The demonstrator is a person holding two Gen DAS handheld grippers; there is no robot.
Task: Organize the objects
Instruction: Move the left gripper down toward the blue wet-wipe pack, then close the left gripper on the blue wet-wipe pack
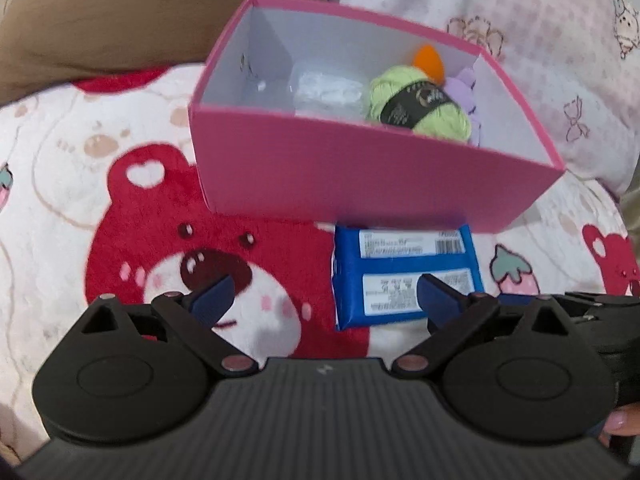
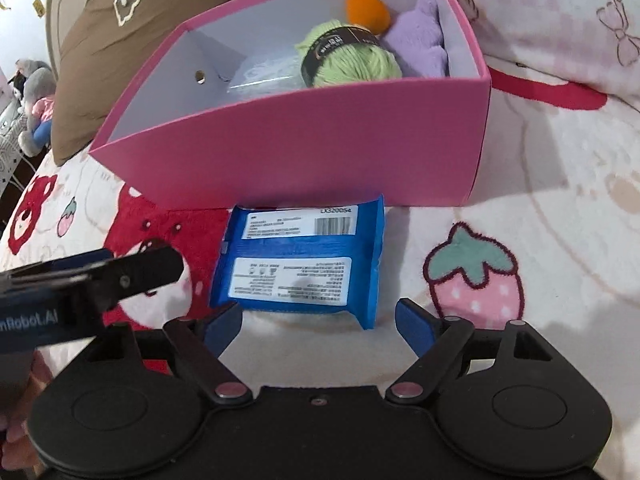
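Bear-print blanket (image 2: 540, 208) is spread over the bed. Pink box (image 2: 304, 152) w/ green yarn (image 2: 352, 62) is set on it; blue pack (image 2: 300, 264) lies just in front. Left hand-held gripper (image 1: 324, 300) and right hand-held gripper (image 2: 320, 328) are held open, empty, nr pack.

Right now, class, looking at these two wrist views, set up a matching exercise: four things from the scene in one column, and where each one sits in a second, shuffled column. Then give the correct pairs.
Things:
1. green yarn ball
2. blue wipes pack
3. purple plush star
4. brown pillow

Places:
A. on the blanket, just in front of the pink box
B. inside the box, in its right corner
C. behind the box, to its left
D. inside the box, middle, beside the orange toy

Pairs: 1-D, 2-A, 3-B, 4-C
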